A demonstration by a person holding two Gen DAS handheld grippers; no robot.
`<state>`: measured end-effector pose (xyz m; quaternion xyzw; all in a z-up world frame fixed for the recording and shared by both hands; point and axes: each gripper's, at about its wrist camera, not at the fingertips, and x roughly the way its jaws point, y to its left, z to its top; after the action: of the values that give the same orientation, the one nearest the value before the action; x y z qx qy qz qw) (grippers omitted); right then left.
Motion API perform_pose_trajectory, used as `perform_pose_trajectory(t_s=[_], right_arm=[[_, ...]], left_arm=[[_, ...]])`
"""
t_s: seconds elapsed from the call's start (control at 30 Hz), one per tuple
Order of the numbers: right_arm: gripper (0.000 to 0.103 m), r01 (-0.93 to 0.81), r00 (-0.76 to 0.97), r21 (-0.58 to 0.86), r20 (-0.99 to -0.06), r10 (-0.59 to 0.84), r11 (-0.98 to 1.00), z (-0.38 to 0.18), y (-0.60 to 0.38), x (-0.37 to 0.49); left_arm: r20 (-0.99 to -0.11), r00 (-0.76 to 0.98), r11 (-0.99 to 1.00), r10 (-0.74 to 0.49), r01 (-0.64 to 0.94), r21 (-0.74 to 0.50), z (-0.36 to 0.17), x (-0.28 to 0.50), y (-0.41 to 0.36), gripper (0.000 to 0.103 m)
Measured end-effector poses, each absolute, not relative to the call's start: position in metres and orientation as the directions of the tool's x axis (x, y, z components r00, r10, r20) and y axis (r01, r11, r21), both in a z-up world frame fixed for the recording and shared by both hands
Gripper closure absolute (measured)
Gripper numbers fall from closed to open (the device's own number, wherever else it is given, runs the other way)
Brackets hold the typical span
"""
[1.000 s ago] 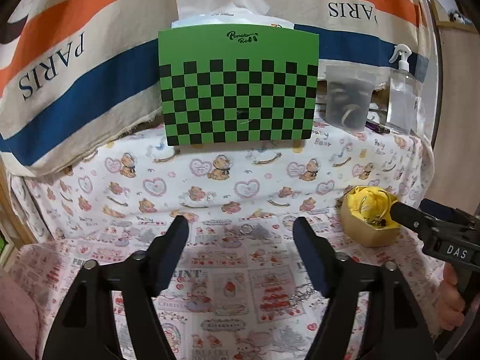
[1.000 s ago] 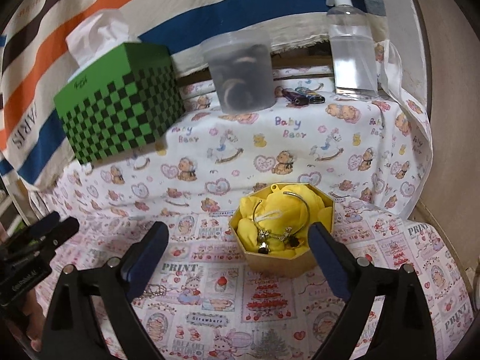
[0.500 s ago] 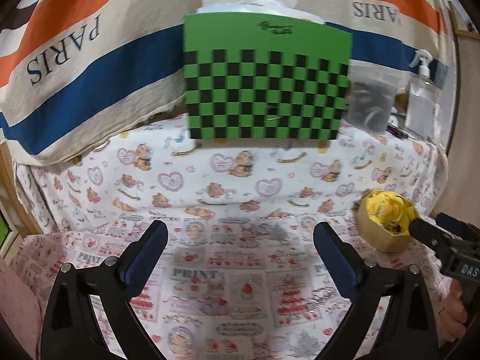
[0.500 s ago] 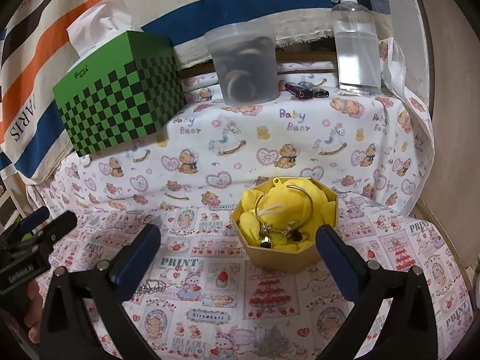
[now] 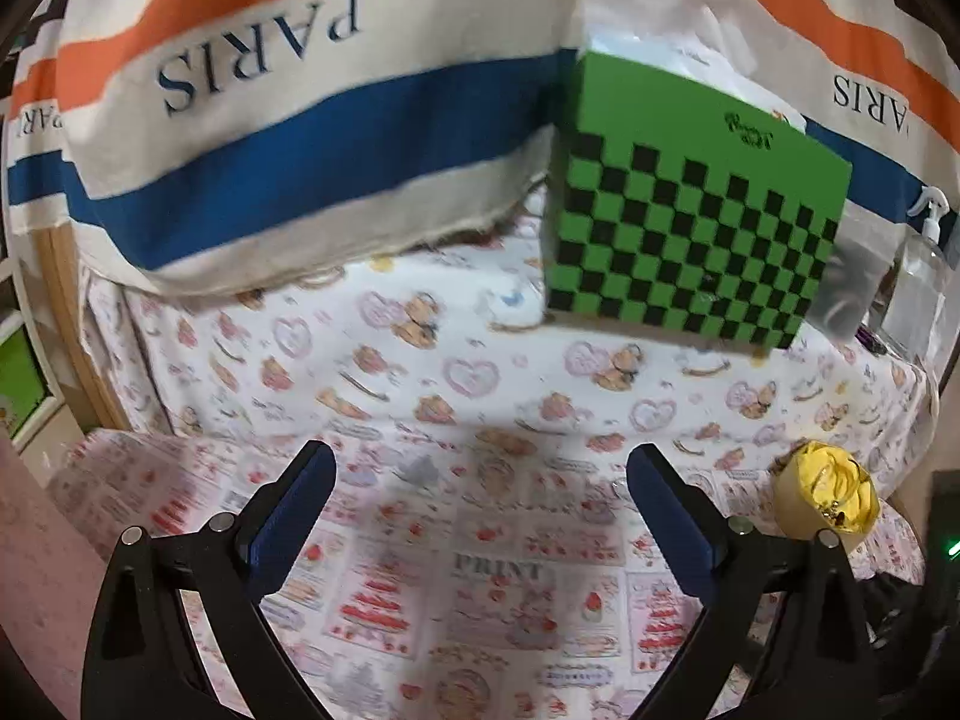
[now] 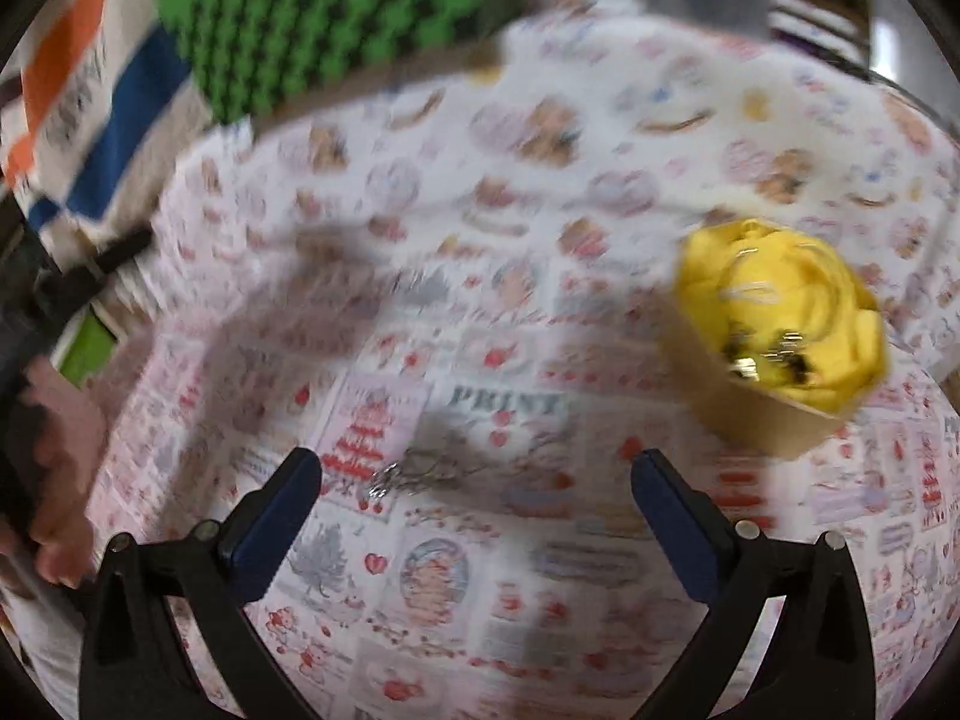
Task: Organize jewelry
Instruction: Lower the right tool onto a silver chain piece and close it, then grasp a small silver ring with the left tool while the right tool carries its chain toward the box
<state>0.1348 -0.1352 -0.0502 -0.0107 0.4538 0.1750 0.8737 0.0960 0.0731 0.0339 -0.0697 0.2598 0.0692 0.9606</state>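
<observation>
Blue pads, left wrist view: the left gripper [image 5: 477, 474] has its two fingers spread wide, with nothing between them, above the printed cloth [image 5: 420, 372].
Tissue box: the green and black checked box [image 5: 690, 222] stands at the back right, tilted in this view, with white tissue coming out at its top.
Striped fabric: a cloth with orange and blue bands and the word PARIS [image 5: 258, 66] hangs behind the box.
Jewelry box: the small box with yellow lining [image 5: 825, 495] sits far to the right, well apart from the left fingers; something small and shiny lies in it.
Spray bottle: a clear bottle [image 5: 918, 276] shows at the right edge, only in this view.

Right wrist view, blurred: the right gripper [image 6: 477, 477] is also wide apart and holds nothing.
Chain: a thin silver chain [image 6: 414, 474] lies on the cloth between the two fingers, nearer to the left one; the left view does not show it.
Jewelry box here: it [image 6: 774, 336] is up and to the right of the fingers, near but not touching, with a bangle and dark charms on the yellow lining.
Hand: a person's hand [image 6: 57, 480] is at the left edge.
</observation>
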Motion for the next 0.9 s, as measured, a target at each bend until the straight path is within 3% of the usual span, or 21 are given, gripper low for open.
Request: perform_pose_trajectory(t_s=[0.1,0.23,0.43,0.5,0.6,0.67,0.9], right_arm=[[0.002,-0.322,0.505,0.102,-0.822,0.262,0.941,-0.06,-0.119,0.137],[0.019,-0.331,0.51,0.05,-0.831,0.223,0.942,-0.066,-0.108,0.136],[0.052,-0.334,0.525,-0.011,-0.833,0.176,0.943,-0.069,-0.1,0.133],[0.069,-0.34,0.527,-0.018,-0.832,0.175,0.94,-0.067,-0.099,0.133],[0.087,-0.333,0.531,-0.024,-0.831,0.167,0.943,-0.067,-0.101,0.135],[0.094,-0.324,0.534,-0.024,-0.83,0.162,0.946,-0.066,-0.104,0.136],[0.094,-0.268,0.582,0.075,-0.782,0.223,0.961,-0.06,-0.139,0.137]], left_arm=[[-0.507,0.853,0.977,0.123,-0.193,-0.088,0.034,0.096,0.077,0.006],[-0.508,0.847,0.974,0.157,-0.218,-0.062,0.032,0.098,0.077,0.006],[-0.513,0.854,0.974,0.087,-0.182,-0.138,0.038,0.09,0.079,0.006],[-0.503,0.86,0.975,0.088,-0.177,-0.132,0.04,0.087,0.076,0.006],[-0.494,0.863,0.976,0.104,-0.184,-0.116,0.041,0.085,0.072,0.006],[-0.496,0.862,0.977,0.107,-0.183,-0.107,0.039,0.086,0.07,0.006],[-0.521,0.844,0.981,0.127,-0.185,-0.061,0.026,0.095,0.062,0.006]])
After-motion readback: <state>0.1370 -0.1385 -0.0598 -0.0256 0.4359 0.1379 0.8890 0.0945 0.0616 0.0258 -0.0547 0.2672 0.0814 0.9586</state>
